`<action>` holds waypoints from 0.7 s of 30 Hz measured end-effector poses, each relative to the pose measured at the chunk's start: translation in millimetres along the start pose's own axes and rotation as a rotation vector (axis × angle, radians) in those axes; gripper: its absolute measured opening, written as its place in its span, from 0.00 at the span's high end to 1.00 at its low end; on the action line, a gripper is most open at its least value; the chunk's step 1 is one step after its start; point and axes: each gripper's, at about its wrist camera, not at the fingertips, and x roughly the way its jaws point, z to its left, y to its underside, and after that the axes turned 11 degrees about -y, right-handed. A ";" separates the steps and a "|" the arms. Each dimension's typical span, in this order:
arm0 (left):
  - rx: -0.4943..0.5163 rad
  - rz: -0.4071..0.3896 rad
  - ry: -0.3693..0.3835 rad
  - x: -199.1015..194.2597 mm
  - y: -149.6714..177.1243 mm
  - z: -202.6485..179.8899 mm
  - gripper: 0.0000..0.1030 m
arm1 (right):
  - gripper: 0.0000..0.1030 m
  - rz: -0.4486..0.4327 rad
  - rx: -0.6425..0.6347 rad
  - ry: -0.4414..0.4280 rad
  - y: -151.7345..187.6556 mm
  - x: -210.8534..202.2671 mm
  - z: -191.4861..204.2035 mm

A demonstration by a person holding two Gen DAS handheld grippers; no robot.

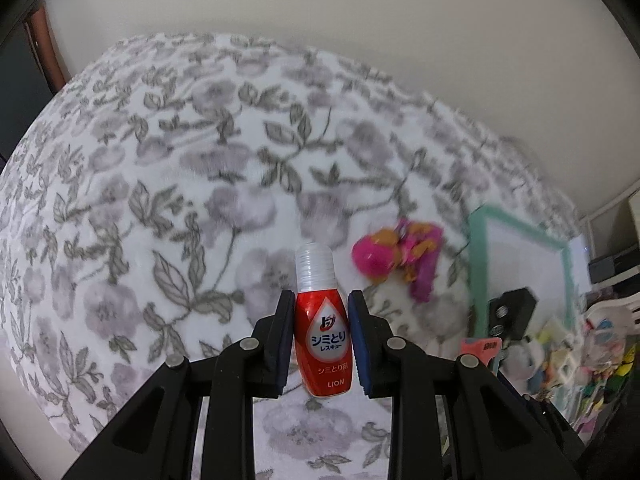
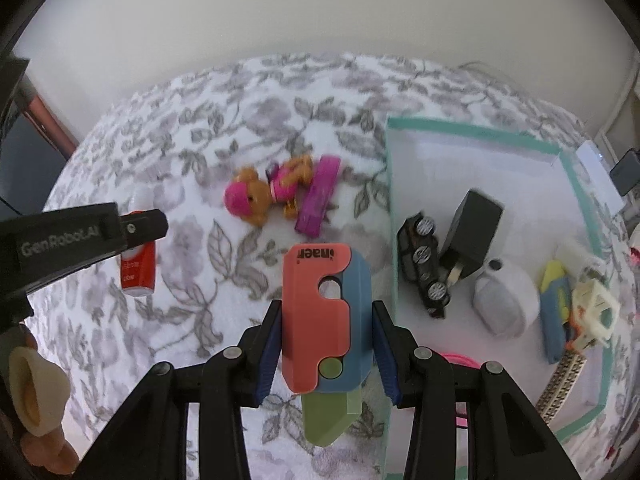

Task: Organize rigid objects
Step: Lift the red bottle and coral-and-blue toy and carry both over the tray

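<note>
A small red plastic bottle with a clear ribbed cap and a white drop-shaped label (image 1: 323, 334) is clamped between the dark pads of the left gripper (image 1: 320, 338), whose jaws are drawn in narrowly against the bottle's sides; it is held upright, cap away from the camera, above a white bedspread printed with grey flowers and leaves (image 1: 160, 184). The right gripper (image 2: 326, 334) is closed on a coral-and-blue plastic toy knife with a green blade (image 2: 322, 320) — the blade tip is pointed back toward the camera. On the bedspread between the two, a pink-and-orange toy figure with a pink hat (image 2: 276, 188) is seen lying on its side, touching a magenta plastic block (image 2: 318, 202). To the right, a shallow white tray with a mint-green rim (image 2: 480, 136) is filled with a black toy locomotive (image 2: 424, 256), a black box (image 2: 474, 232), a grey rounded object (image 2: 506, 300) and other small toys.
</note>
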 end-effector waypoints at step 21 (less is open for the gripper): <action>0.140 -0.064 0.118 -44.3 16.8 -77.3 0.73 | 0.57 -0.123 0.222 0.104 -1.3 -45.1 -101.1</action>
